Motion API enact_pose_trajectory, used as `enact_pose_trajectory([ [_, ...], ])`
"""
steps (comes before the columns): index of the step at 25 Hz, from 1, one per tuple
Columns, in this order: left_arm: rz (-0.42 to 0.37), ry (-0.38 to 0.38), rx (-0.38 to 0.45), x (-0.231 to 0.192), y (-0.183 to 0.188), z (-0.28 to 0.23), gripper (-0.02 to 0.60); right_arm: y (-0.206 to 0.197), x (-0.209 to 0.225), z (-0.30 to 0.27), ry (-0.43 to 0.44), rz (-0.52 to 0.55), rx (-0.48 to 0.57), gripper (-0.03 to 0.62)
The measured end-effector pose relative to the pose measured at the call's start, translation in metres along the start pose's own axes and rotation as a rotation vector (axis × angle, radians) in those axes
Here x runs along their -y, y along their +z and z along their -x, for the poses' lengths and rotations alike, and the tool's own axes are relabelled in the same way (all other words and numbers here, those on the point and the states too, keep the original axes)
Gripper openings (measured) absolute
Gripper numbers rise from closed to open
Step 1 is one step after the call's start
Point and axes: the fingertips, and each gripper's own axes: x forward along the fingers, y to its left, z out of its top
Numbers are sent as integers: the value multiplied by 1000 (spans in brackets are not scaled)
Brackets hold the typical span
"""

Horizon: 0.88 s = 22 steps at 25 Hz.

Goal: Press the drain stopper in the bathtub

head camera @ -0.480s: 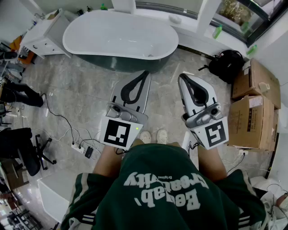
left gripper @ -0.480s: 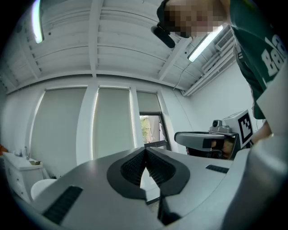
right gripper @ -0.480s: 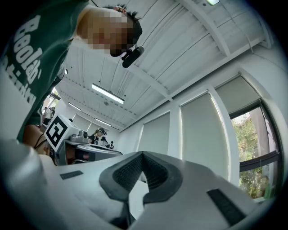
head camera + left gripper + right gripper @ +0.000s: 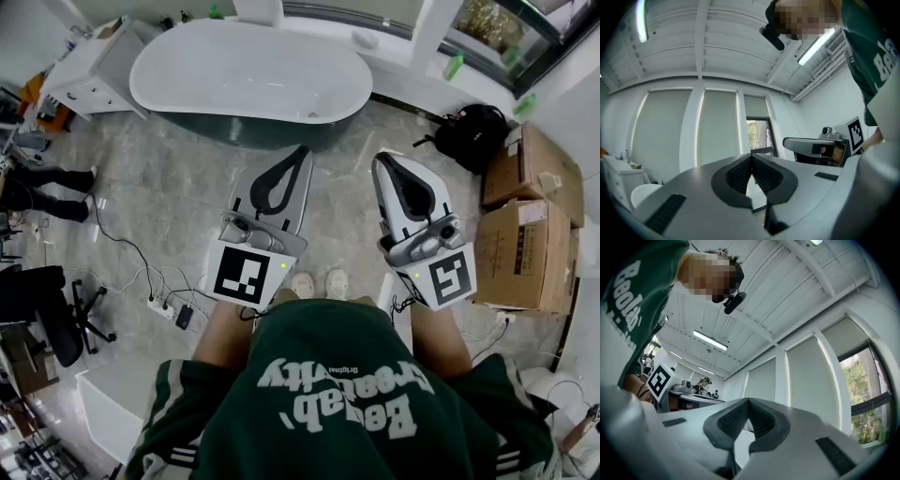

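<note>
Bathtub interior [image 4: 246,70] only in head view

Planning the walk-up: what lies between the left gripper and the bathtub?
Only bare grey floor, in the head view, lies between the left gripper and the bathtub.

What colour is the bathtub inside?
White; the bathtub shows best in the head view.

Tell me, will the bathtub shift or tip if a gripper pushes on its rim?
Probably not: the bathtub is a large freestanding shell sitting broadly on the floor, so it likely stays put. Its glossy white rim looks smooth, so the jaws may slide along it rather than bite.
</note>
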Motion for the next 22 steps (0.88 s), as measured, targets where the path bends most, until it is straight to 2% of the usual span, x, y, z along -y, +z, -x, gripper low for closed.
enact_pose_trajectory([
  [9,7,12,9,3,3,-7,5,-1,11,3,-11,7,5,14],
  [22,6,39,23,24,5,-26,6,-10,34,21,21,-13,21,14],
])
